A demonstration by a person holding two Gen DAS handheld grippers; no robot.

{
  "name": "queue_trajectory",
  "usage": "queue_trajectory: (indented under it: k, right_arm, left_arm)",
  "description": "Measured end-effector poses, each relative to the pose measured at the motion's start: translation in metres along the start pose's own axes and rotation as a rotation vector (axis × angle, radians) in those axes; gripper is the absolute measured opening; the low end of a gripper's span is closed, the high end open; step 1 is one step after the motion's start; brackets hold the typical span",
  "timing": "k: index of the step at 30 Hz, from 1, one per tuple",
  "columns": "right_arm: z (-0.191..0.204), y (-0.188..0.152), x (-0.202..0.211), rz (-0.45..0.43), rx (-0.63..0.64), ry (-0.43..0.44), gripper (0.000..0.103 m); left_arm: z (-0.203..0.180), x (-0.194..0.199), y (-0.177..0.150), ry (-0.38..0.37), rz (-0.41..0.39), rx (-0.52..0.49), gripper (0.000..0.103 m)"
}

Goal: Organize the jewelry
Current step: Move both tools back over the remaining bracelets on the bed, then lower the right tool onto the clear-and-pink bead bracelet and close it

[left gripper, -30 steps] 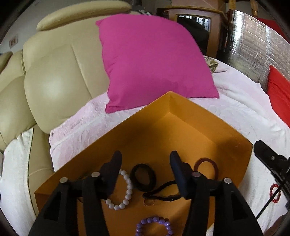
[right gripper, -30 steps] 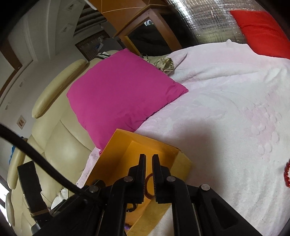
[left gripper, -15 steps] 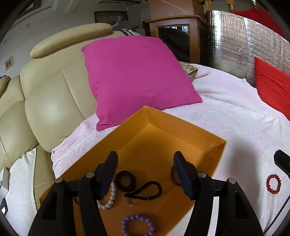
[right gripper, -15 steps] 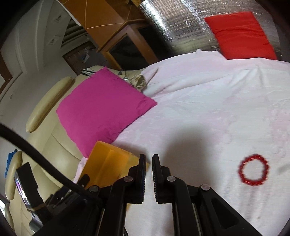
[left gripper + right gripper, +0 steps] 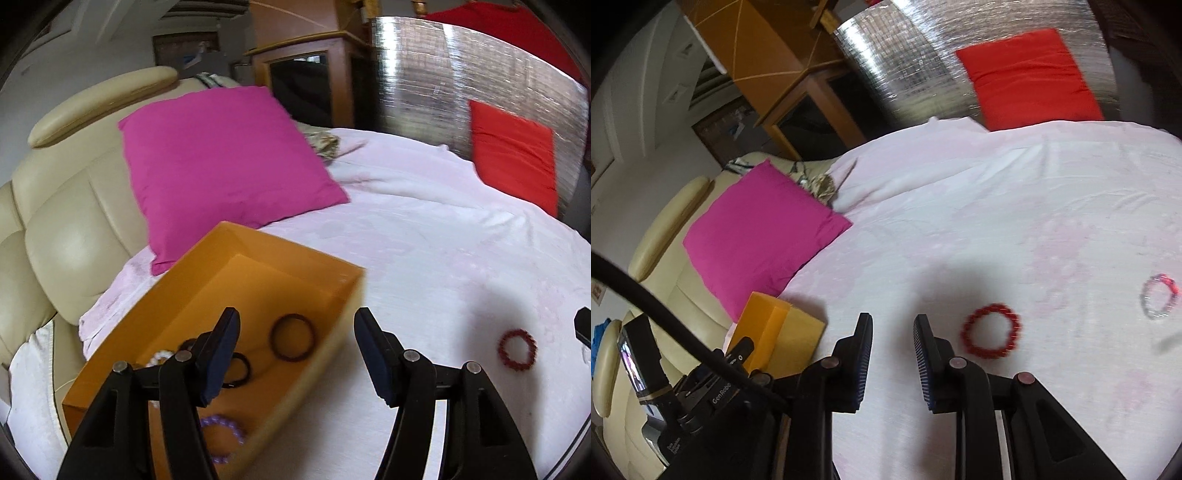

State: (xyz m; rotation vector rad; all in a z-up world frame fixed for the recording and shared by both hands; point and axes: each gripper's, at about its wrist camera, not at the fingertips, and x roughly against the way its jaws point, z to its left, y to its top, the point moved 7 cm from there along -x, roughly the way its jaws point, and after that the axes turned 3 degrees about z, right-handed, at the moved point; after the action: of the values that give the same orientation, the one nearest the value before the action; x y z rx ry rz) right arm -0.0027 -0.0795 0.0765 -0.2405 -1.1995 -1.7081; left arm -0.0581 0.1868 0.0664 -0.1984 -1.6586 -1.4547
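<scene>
An orange box (image 5: 258, 258) lies on the pale pink bedcover and holds a brown ring bracelet (image 5: 293, 342), black hair ties (image 5: 236, 371), a white bead bracelet (image 5: 161, 356) and a purple bead bracelet (image 5: 221, 439). My left gripper (image 5: 295, 336) is open and empty above the box's right edge. A red bead bracelet (image 5: 991, 335) lies on the cover just right of my right gripper (image 5: 892, 343), which is open and empty; it also shows in the left wrist view (image 5: 517, 349). A pale bracelet with a red part (image 5: 1160, 297) lies farther right.
A magenta pillow (image 5: 221, 162) leans on the cream padded headboard (image 5: 66, 229) behind the box. A red cushion (image 5: 1030, 74) rests against a silver foil panel (image 5: 905, 70) at the far side. A wooden cabinet (image 5: 306, 74) stands behind. The box corner (image 5: 768, 325) shows left of my right gripper.
Both grippers have swung right, away from the box, bringing the red bracelet closer to the right gripper. The right gripper's jaws have opened; they were shut before. The left stayed open.
</scene>
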Motion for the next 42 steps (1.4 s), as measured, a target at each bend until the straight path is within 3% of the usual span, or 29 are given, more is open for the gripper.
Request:
queue_trajectory:
  k: [10, 25, 30, 42]
  right_arm:
    - [-0.048, 0.003, 0.054, -0.071, -0.087, -0.042, 0.025]
    - [-0.14, -0.008, 0.145, -0.185, -0.323, -0.115, 0.025]
    - [-0.167, -0.011, 0.148, -0.19, -0.409, -0.131, 0.03]
    - [-0.203, -0.016, 0.124, -0.12, -0.499, -0.15, 0.03]
  left_arm:
    - [-0.054, 0.018, -0.012, -0.109, 0.008, -0.094, 0.067]
    - [-0.102, 0.031, -0.029, -0.16, 0.011, -0.217, 0.067]
    - [-0.114, 0.032, -0.034, -0.169, 0.017, -0.244, 0.067]
    - [-0.136, 0.02, -0.048, -0.184, 0.054, -0.296, 0.067]
